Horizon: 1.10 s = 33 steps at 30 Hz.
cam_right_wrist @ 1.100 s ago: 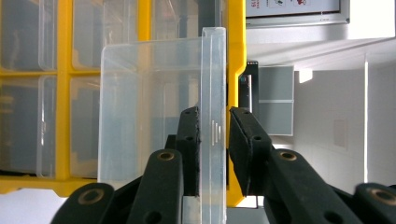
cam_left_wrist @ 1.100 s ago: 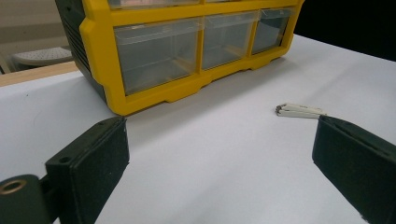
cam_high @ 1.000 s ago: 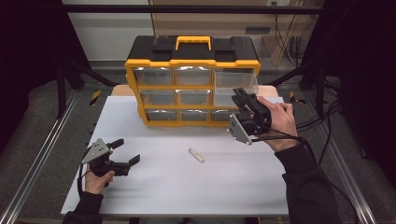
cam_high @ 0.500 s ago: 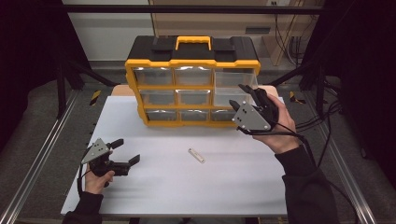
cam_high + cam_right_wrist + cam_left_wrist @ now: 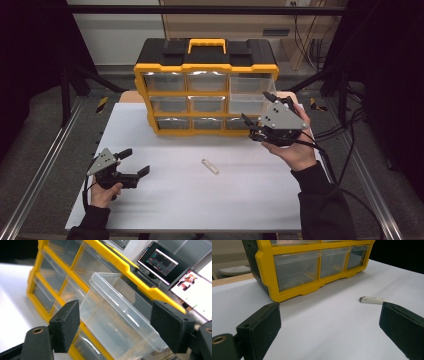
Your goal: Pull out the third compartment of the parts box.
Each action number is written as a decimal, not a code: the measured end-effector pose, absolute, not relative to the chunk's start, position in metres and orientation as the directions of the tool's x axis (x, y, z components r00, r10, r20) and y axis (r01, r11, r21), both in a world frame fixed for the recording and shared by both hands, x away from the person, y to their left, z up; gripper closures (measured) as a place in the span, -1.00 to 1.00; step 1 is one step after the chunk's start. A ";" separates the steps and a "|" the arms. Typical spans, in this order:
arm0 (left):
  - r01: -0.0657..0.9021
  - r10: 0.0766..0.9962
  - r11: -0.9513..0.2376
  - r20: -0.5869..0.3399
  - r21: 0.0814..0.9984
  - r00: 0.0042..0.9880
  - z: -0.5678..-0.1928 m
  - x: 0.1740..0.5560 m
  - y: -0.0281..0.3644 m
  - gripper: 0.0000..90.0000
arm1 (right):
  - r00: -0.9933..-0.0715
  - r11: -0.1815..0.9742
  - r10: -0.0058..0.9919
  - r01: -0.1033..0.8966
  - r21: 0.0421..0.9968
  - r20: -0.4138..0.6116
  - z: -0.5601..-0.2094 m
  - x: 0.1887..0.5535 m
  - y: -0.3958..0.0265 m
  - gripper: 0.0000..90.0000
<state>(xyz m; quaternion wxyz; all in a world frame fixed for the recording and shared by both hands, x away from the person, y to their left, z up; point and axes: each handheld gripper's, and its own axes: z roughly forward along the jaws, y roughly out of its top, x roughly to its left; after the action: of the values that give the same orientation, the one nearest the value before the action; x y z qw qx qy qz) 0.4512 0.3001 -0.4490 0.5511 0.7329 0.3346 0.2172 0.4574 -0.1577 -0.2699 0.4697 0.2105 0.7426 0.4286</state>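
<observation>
High view: a yellow and black organizer [image 5: 206,85] with 9 clear drawers stands at the back of the white table [image 5: 175,205]. The right gripper [image 5: 257,117] is held just in front of the right column, where the middle drawer [image 5: 247,104] looks pulled partway out. Its fingers have just been opening and now stand wide, with no pad pressing on anything. The left gripper [image 5: 135,162] rests low near the table's left front corner, fingers also spread and empty. A small white piece [image 5: 210,166] lies flat on the table between the 2 hands, well apart from both.

Left gripper view: 2 black fingers [image 5: 259,327] stand wide over bare table. The white piece [image 5: 372,300] lies just beyond the right-hand finger, not touching it, with the organizer's bottom row of drawers [image 5: 297,271] behind. This view shows the piece as a short, flat stick with a darker end — detail the high view blurs.

Right gripper view: the pulled-out drawer [image 5: 120,317] juts toward the camera, tilted and apparently empty, between the wide fingers [image 5: 66,325] but free of them. How far the drawer sticks out is clear here — not from above.

I judge the drawer freshly released after opening. The next move likely calls for picking up the white piece and carrying it to that drawer.
</observation>
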 end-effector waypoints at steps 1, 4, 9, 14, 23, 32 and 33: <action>0.251 0.730 -0.169 -0.050 0.953 0.682 -0.449 0.451 0.300 -0.92 | -0.473 0.525 0.730 -0.076 0.848 -0.494 -0.270 0.457 -0.158 -0.54; 0.251 0.729 -0.169 -0.051 0.953 0.682 -0.449 0.451 0.300 -0.92 | -0.488 0.481 0.753 -0.049 0.875 -0.442 -0.273 0.456 -0.160 -0.61; 0.251 0.729 -0.169 -0.050 0.953 0.682 -0.449 0.451 0.300 -0.92 | -0.523 0.415 0.773 -0.013 0.910 -0.360 -0.277 0.452 -0.164 -0.71; 0.251 0.729 -0.169 -0.051 0.953 0.683 -0.449 0.451 0.300 -0.92 | -0.559 0.343 0.784 0.029 0.939 -0.269 -0.282 0.445 -0.166 -0.82; 0.251 0.728 -0.169 -0.051 0.953 0.684 -0.449 0.451 0.300 -0.92 | -0.603 0.307 0.771 0.074 0.949 -0.203 -0.299 0.437 -0.167 -0.89; 0.253 0.727 -0.169 -0.053 0.952 0.684 -0.449 0.451 0.299 -0.92 | -0.617 0.281 0.775 0.141 0.949 -0.138 -0.322 0.437 -0.168 -0.92; 0.253 0.727 -0.170 -0.052 0.952 0.685 -0.449 0.451 0.299 -0.92 | -0.618 0.276 0.775 0.149 0.950 -0.128 -0.325 0.437 -0.168 -0.92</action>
<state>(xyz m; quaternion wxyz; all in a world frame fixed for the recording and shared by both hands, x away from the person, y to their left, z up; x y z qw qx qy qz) 0.4510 0.2993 -0.4489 0.5511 0.7340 0.3338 0.2149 0.4375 -0.1678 -0.3247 0.3048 0.3130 0.7383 0.5139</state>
